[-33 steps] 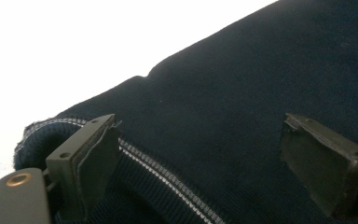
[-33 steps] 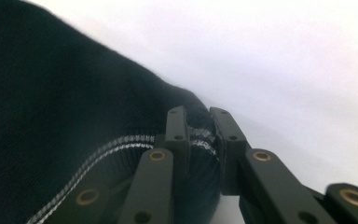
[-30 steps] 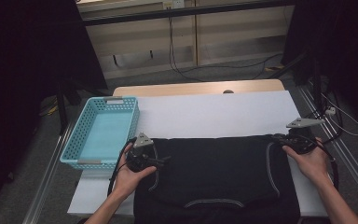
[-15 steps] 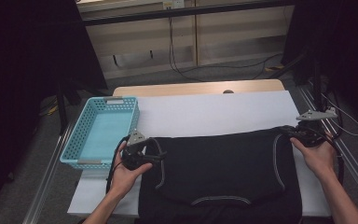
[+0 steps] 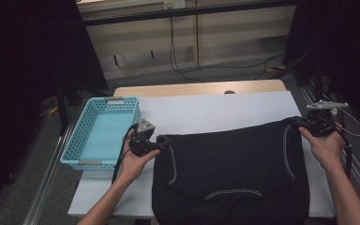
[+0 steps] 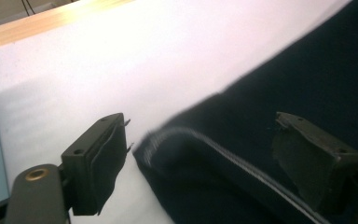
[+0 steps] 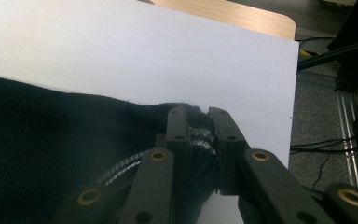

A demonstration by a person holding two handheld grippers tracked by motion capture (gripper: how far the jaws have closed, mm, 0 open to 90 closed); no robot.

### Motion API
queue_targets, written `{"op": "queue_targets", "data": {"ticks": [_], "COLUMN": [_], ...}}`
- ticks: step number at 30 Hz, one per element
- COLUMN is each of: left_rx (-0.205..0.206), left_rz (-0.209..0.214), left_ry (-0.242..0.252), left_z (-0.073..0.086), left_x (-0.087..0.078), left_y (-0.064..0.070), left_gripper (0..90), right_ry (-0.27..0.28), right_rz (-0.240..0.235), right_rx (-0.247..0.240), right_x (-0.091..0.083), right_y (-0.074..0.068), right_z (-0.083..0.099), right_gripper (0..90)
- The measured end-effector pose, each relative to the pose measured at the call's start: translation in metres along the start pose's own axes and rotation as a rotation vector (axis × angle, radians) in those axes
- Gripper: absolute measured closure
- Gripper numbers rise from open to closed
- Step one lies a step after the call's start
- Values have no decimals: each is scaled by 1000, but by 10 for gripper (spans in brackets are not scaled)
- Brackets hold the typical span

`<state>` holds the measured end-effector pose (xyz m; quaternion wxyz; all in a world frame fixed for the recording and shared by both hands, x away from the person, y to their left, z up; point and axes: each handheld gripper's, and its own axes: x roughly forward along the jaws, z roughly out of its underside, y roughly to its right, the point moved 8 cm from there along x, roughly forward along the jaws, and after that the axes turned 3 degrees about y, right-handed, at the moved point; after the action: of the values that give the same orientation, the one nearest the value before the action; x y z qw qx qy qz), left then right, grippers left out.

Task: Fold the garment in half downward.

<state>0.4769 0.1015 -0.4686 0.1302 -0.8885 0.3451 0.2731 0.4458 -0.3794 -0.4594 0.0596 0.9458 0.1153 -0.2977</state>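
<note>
The right tool (image 7: pixel 198 128) pinches a corner of the black garment (image 5: pixel 229 164). The left tool (image 6: pixel 205 158) gapes wide, jaws either side of the opposite corner on the tabletop (image 5: pixel 206 112).

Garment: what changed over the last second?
The left gripper has let go: its jaws now stand open around the garment's near corner, and that hand has drifted toward the person. The right gripper has moved slightly toward the table's right edge, jaws clamped on the other corner. The garment has slid toward the person, its near part hanging over the front edge. The basket and white sheet stayed put.
</note>
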Motion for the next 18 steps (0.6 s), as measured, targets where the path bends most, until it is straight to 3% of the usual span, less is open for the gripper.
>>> {"op": "queue_targets", "data": {"ticks": [7, 10, 12, 15, 18], "left_rx": [-22, -62, -73, -35, -55], "left_rz": [-30, -28, -35, -56, -57], "left_ry": [-77, -94, -107, -133, -149], "left_z": [2, 7, 11, 16, 21], "left_x": [24, 30, 34, 40, 45], "left_y": [-15, -18, -18, -18, -19], "left_gripper": [374, 400, 404, 365, 314], "right_ry": [-13, -11, -19, -28, -26], "right_rz": [-7, -10, -10, -12, -12], "right_rx": [-9, -15, -18, -27, -34], "right_x": [7, 7, 9, 10, 9], "right_y": [-2, -3, -4, -5, -7], "right_z": [10, 10, 12, 15, 15], "right_gripper": [799, 798, 798, 798, 797]}}
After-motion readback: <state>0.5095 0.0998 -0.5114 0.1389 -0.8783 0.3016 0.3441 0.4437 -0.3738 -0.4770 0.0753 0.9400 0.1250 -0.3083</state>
